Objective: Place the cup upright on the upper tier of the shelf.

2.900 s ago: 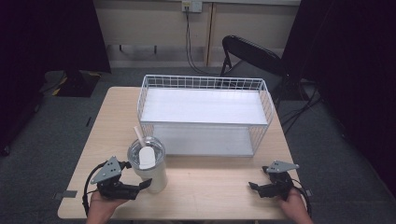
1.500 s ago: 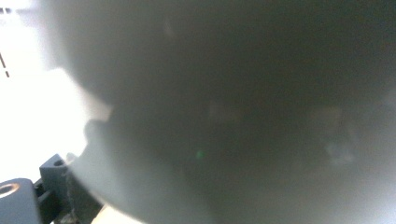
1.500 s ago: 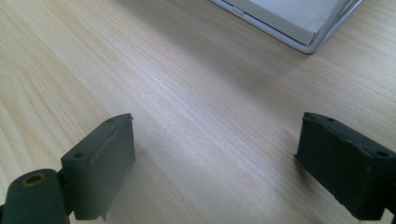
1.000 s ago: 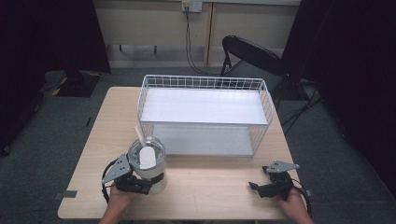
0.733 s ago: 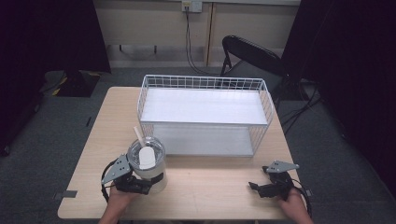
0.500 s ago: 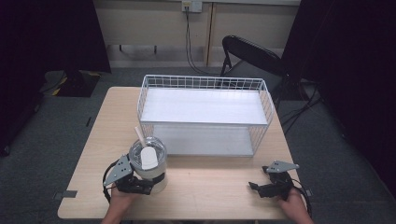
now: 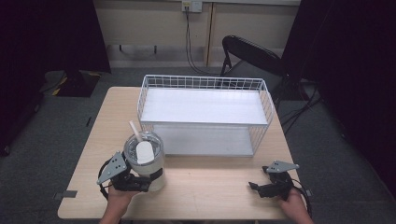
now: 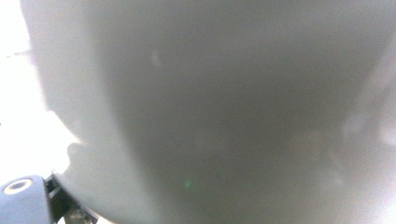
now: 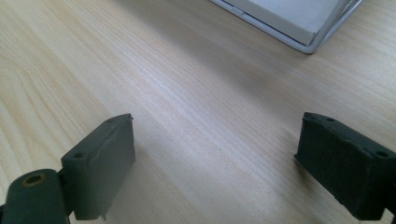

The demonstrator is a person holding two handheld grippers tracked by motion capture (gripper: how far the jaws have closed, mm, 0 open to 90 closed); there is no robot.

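A grey metal tumbler (image 7: 144,164) with a clear lid and a white straw (image 7: 135,131) stands upright near the table's front left. My left gripper (image 7: 139,183) reaches in from the left, its jaws on either side of the tumbler's lower body and closed against it. In the left gripper view the tumbler's grey wall (image 8: 224,116) is pressed up close and blurred. My right gripper (image 7: 256,188) rests low at the front right, pointing left. Its jaws stand wide open over bare wood (image 9: 215,172) with nothing between them.
A white wire basket shelf (image 7: 205,81) with a flat white top stands across the back half of the wooden table (image 7: 205,186), just behind the tumbler. Its front corner (image 9: 308,44) lies ahead of the right gripper. A black folding chair (image 7: 252,51) stands beyond the table.
About three seconds ago my left gripper lay to the left of the tumbler; it has since slid right onto the tumbler's base. The right gripper has stayed still.
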